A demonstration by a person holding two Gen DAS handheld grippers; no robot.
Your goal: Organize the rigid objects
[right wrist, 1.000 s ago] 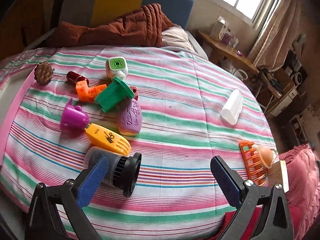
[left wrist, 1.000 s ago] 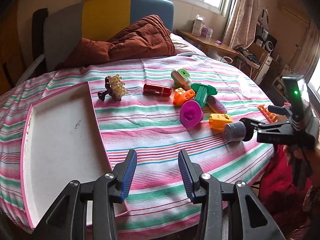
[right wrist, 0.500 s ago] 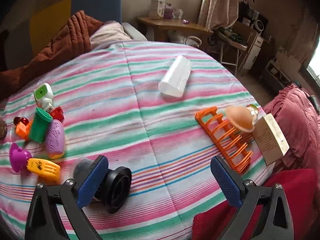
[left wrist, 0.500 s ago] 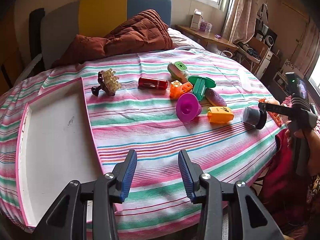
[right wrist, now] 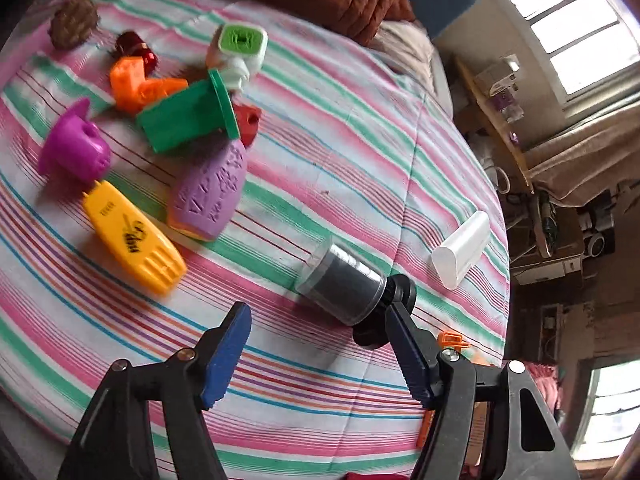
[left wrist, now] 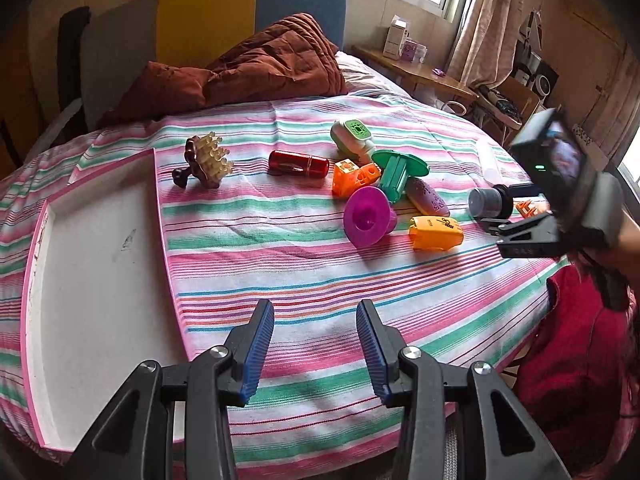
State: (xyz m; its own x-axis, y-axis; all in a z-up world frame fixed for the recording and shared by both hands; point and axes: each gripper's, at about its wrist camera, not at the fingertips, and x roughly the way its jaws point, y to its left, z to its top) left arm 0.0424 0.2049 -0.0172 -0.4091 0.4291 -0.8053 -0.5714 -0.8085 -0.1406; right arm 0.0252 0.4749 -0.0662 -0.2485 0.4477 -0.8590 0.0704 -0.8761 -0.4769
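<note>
- Blue-padded, the right gripper (right wrist: 318, 344) has just been closing; its jaws stand half-spread, and only the right pad sits at the black cap, with no clamp visible.
- Its target, the grey jar (right wrist: 344, 280), lies on its side on the striped cloth (right wrist: 320, 160), long axis running up-left from the cap, offset right of the jaw gap.
- Farther off, the left gripper (left wrist: 316, 344) hangs parted and empty beside the white tray (left wrist: 100, 272).

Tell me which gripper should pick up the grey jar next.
Right. The right gripper has just been closing beside the grey jar, one pad at its black cap. The left gripper hangs open near the tray, far off.
</note>
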